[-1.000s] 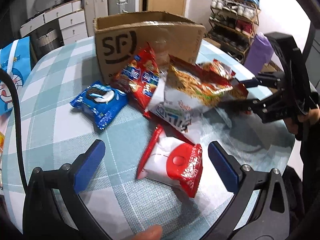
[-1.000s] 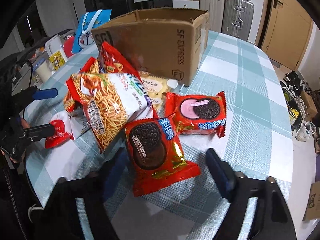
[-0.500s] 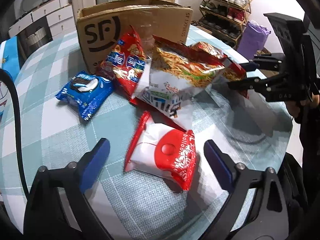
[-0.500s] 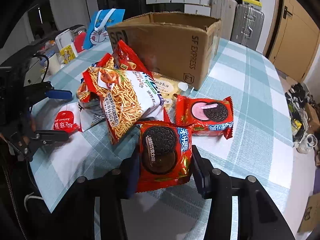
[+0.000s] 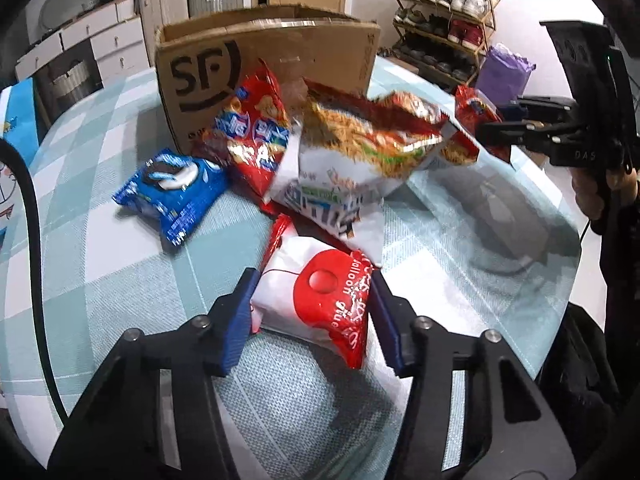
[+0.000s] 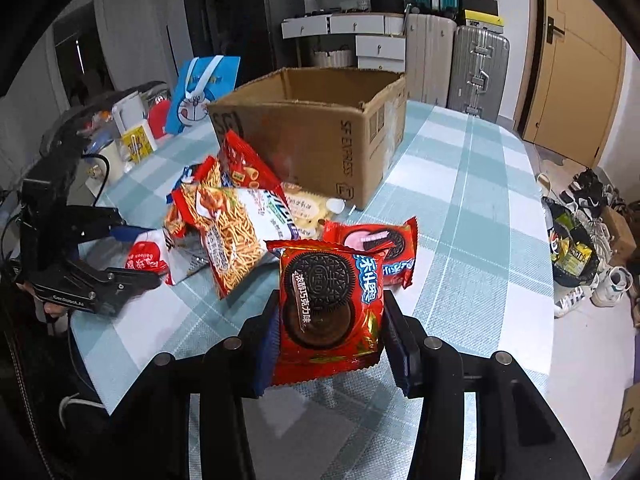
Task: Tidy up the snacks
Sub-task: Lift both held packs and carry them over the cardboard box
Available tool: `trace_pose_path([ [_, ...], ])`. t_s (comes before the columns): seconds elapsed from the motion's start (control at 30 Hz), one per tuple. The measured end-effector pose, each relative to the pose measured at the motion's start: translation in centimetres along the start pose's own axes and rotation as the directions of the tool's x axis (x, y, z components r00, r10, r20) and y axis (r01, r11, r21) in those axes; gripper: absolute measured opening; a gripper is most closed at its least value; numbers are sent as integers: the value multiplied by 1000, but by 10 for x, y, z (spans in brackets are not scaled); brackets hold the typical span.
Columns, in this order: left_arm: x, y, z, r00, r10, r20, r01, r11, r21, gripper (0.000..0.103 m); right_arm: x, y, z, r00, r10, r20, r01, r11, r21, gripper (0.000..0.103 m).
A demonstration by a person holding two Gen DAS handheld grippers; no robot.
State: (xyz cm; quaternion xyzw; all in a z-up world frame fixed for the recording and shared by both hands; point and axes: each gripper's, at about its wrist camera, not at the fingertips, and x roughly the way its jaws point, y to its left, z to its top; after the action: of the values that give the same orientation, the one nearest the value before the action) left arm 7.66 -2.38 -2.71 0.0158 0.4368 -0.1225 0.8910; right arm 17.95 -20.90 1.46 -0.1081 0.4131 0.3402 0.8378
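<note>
While the left gripper (image 5: pixel 312 312) has just closed its blue pads onto a red-and-white snack pouch (image 5: pixel 316 296) lying on the checked tablecloth (image 5: pixel 100 280), the right gripper (image 6: pixel 330 334) clamps a red chocolate-sandwich-cookie packet (image 6: pixel 330 308) — raised off the cloth, before the open cardboard box (image 6: pixel 316 128).

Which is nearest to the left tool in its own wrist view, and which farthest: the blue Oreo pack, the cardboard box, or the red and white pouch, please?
1. Red and white pouch: between the left tool's pads.
2. Blue Oreo pack: farther back, left.
3. Cardboard box: farthest, behind the snack pile.
</note>
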Motion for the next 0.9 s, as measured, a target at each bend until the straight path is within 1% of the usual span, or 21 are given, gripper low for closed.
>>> trace_pose_path([
  [0.13,-7,5,2,999,-12,33,13,1000,-14,50,-6,2,1,1000,12,23,-12,1000,-1,47],
  [0.23,-10,13,4,999,-18,43,20,999,-41,50,-8,4,2,999,15,29,-15,1000,-1,47],
  [0.27,-13,17,5,999,-6,54,8,999,-50,50,-8,4,2,999,17,31,-17,1000,-1,47],
  [0.43,-26,26,8,994,4,107,5,996,-85,50,-16,3,5,998,23,65,-24,1000,16,47],
  [0.67,-43,38,13,982,10,188,16,991,-136,50,-26,0,9,993,24,113,-29,999,44,47],
  [0.9,-61,39,18,968,49,246,2,979,-204,50,-31,-8,12,987,4,158,-22,994,112,47],
])
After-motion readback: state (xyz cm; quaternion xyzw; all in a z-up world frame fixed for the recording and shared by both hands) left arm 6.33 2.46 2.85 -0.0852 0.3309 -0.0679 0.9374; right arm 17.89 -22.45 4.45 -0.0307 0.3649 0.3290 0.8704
